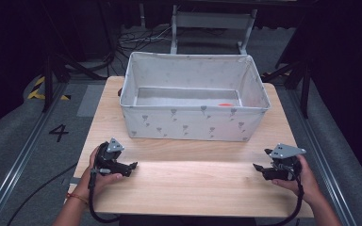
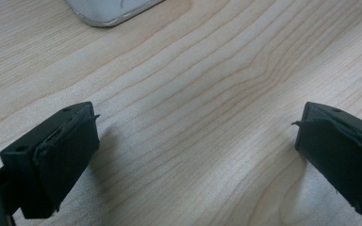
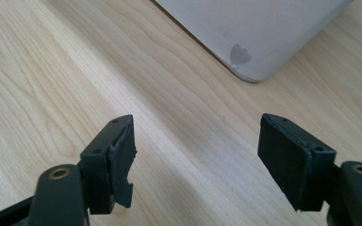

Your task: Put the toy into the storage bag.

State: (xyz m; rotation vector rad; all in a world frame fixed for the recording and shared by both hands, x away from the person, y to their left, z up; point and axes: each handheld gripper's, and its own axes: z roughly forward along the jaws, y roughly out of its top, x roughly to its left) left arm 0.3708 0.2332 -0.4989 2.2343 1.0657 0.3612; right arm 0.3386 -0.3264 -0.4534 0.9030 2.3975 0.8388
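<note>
A white fabric box (image 1: 188,123) with small grey prints stands at the back middle of the wooden table (image 1: 188,183). Something small and orange-red (image 1: 225,104) lies on its floor near the right wall. My left gripper (image 1: 133,166) rests low at the table's front left, held in a hand, its jaws wide apart over bare wood (image 2: 193,141) with nothing between them. My right gripper (image 1: 256,167) sits at the front right, also open and empty (image 3: 195,150). A corner of the box (image 3: 254,33) lies just ahead of it.
The box (image 2: 108,12) edges into the top of the left gripper view. Around the table are a grey floor with rails, cables, dark stands and a metal frame (image 1: 212,21) behind the box. Bare tabletop stretches between the two grippers.
</note>
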